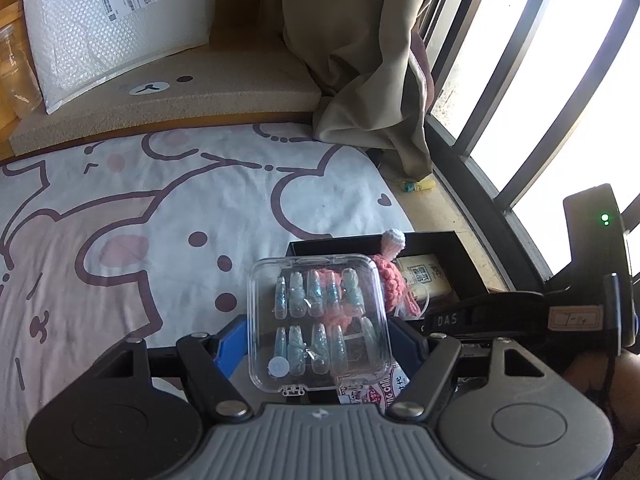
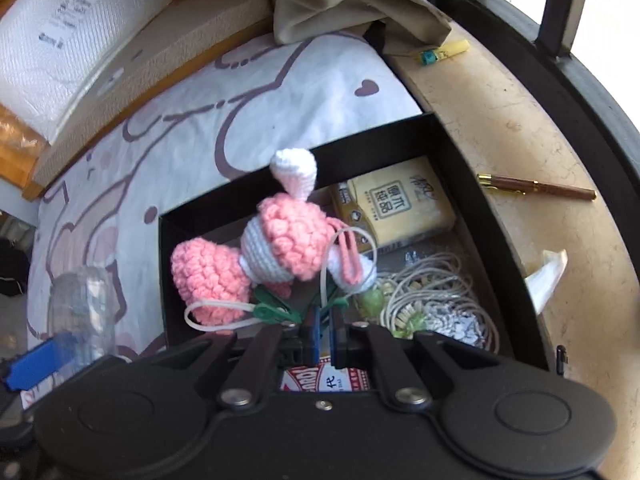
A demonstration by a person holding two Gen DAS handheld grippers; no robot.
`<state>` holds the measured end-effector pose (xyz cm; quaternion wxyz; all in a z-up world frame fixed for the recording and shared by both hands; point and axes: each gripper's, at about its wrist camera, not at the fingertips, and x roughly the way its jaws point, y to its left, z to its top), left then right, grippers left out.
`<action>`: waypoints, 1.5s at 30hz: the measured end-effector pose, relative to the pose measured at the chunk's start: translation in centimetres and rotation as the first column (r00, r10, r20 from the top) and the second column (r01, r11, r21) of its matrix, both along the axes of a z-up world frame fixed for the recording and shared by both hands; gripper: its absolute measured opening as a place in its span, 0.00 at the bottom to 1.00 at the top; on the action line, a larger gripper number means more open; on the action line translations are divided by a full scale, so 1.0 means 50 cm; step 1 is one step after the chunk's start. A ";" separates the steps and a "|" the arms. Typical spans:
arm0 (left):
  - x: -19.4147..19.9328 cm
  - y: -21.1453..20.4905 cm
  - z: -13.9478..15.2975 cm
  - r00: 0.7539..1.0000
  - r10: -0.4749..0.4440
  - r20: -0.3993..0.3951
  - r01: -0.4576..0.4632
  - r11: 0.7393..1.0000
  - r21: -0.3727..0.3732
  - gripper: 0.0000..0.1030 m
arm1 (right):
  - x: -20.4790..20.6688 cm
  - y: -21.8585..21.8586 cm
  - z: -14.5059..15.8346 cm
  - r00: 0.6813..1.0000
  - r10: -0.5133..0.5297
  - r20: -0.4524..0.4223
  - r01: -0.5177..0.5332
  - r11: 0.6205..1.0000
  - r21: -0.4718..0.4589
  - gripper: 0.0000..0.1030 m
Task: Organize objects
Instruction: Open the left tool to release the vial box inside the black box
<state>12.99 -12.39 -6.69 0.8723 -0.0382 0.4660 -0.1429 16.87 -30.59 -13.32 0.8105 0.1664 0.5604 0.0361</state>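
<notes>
Nail case [image 1: 319, 322], a clear hinged plastic box of press-on nails, sits between the blue pads of the left gripper [image 1: 319, 350], which holds it by its two side walls above the printed sheet [image 1: 120, 208], just short of the black box [image 1: 448, 248]. It looks light, rigid and slick; the thin walls could crack or pop out under a hard squeeze, so a mid-wall grip near the hinge end, as now, seems soundest. The small latch [image 1: 294, 391] at the near edge should be left alone, since pressure there might spring the lid.

To the right, the crochet charms [image 2: 276, 248], pink and white knitted pieces on green stems with white loop ties, hang from the right gripper [image 2: 325, 334]. Its jaws are closed to a narrow slit, and the green stems [image 2: 276, 314] appear to be pinched between them, though the exact contact is partly hidden. The charms are soft, light and floppy; they will swing and sag, and the loops could snag on the box rim. Holding by the stems, where the bundle is firmest, seems the best choice.

They hover over the black box, which already holds a yellow pack [image 2: 394, 206], a coil of pale cord [image 2: 436, 300] and a red-printed pack [image 2: 324, 380] near the gripper. Further right, on the stone sill [image 2: 500, 128], lie a brown pen [image 2: 536, 187], a highlighter [image 2: 442, 53] and a scrap of tissue [image 2: 548, 276], all still outside the box.
</notes>
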 end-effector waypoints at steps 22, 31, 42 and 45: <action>-0.015 -0.109 -0.060 0.983 0.057 -0.177 -0.076 0.992 -0.102 0.72 | -0.084 -0.145 0.087 0.983 -0.170 0.073 0.168 0.985 0.033 0.05; -0.016 -0.128 -0.068 0.985 0.054 -0.167 -0.060 0.998 -0.032 0.79 | -0.082 -0.147 0.086 0.985 -0.156 0.072 0.153 0.987 0.042 0.05; -0.018 -0.123 -0.063 0.985 0.058 -0.160 -0.064 0.998 -0.029 0.88 | -0.084 -0.144 0.090 0.986 -0.150 0.072 0.147 0.988 0.038 0.06; -0.019 -0.123 -0.062 0.985 0.058 -0.159 -0.064 0.998 -0.029 0.88 | -0.085 -0.142 0.092 0.986 -0.149 0.074 0.146 0.989 0.037 0.06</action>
